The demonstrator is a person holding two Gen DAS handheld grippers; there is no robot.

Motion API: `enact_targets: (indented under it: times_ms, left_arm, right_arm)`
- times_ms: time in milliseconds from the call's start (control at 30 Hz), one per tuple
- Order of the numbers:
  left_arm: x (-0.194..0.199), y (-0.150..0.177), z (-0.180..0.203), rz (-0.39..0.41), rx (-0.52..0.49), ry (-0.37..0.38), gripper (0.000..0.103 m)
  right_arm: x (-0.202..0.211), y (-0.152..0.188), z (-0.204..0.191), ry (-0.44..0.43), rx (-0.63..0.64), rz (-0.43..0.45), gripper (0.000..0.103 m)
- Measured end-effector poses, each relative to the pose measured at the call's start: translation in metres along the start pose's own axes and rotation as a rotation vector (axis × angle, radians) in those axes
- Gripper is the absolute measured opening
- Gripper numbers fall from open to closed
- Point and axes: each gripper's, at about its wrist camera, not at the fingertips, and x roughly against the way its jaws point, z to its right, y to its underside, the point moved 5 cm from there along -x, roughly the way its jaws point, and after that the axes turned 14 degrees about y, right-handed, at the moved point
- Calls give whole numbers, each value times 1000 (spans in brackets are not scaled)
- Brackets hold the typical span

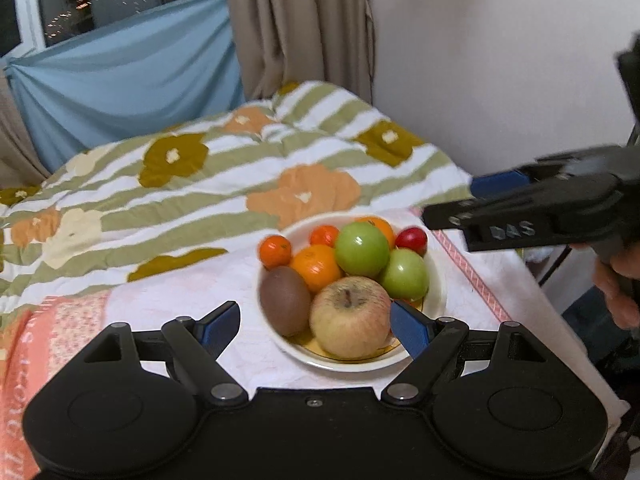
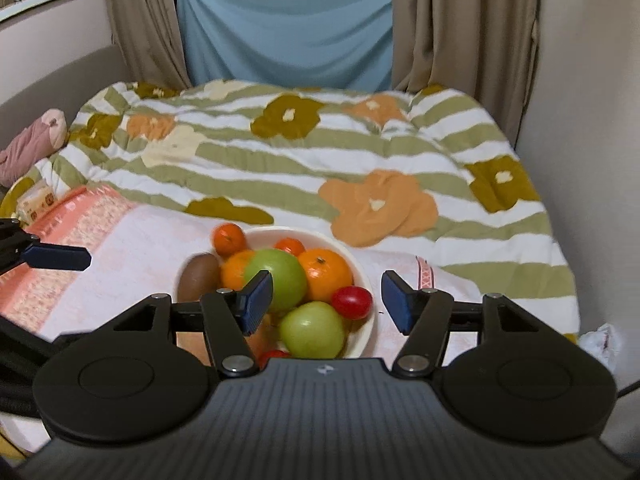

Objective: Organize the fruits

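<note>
A white bowl [image 1: 438,280] [image 2: 362,276] of fruit sits on a white and pink towel on the bed. It holds a pale red apple [image 1: 350,316], a brown kiwi [image 1: 285,300] [image 2: 198,276], two green apples [image 1: 362,249] [image 2: 312,330], oranges [image 1: 316,266] [image 2: 326,274], small tangerines [image 1: 275,251] [image 2: 228,238] and a red tomato [image 1: 411,240] [image 2: 352,302]. My left gripper [image 1: 316,326] is open and empty, its fingers either side of the pale apple and kiwi. My right gripper [image 2: 326,302] is open and empty above the bowl; it also shows in the left wrist view [image 1: 472,204].
A striped floral quilt [image 2: 320,152] covers the bed behind the bowl. A wall [image 1: 500,60] stands on the right and curtains [image 2: 460,32] at the back. A pink bundle [image 2: 28,144] lies at the far left.
</note>
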Motion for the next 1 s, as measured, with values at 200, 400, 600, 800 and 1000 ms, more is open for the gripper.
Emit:
enact_targets:
  times_ms: [200,400,600,800,1000]
  left_arm:
    - [72,4,-15,100,44,-37,85]
    - [144,14,-28,193,95,-91,85]
    - [193,33,-34,230,118,-137,94]
    - [220,58,-36,251,140,-175,103]
    - [223,74,-33,223,128,-207,103]
  right_arm:
    - [82,-7,-23,45,-35,50,75]
    - [160,-2,-52,78,-71,82,79]
    - [210,11,-72,139,-102,114,103]
    - [229,32,-86,175,-105,92,103]
    - [236,52,-96,183,-106,55,103]
